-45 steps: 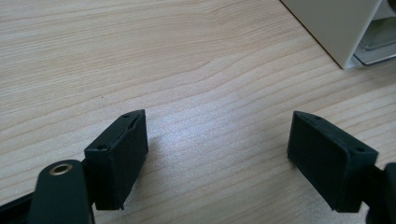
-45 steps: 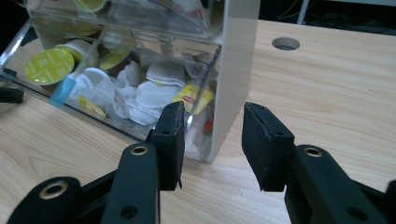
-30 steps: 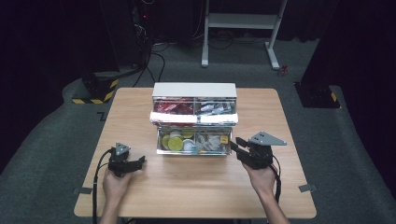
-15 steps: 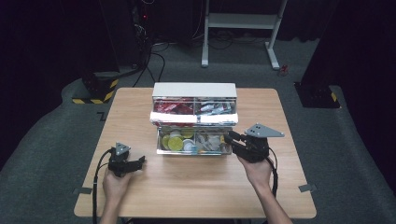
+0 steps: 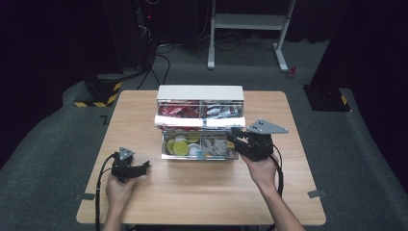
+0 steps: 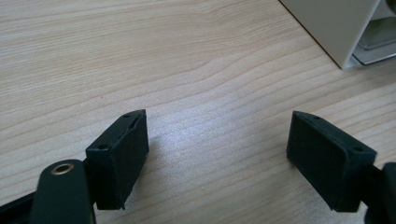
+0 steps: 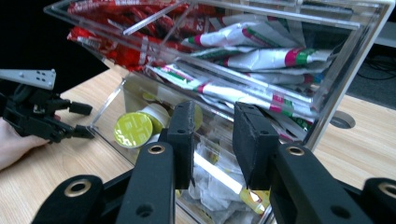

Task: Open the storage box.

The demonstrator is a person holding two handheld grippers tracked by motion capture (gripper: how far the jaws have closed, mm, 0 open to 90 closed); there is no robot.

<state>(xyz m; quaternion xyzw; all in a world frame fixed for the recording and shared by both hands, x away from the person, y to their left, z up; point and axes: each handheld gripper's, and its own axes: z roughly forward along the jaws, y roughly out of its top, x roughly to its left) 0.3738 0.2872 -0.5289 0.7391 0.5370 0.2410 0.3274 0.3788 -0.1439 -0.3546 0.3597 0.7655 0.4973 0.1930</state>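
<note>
We see a pale wood-grain table (image 5: 202,197). The organizer box (image 5: 199,92) is white with clear trays, holding red packets (image 7: 112,28), white sachets (image 7: 261,58) striped green and magenta, and lime-yellow round capsules (image 7: 133,129). Both grippers' jaws are black.

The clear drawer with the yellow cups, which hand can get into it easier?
Probably the right. The right hand-held gripper is already at the clear drawer, its jaws pointing in at the yellow cups. The left hand-held gripper sits apart on the bare table, jaws wide open.
</note>
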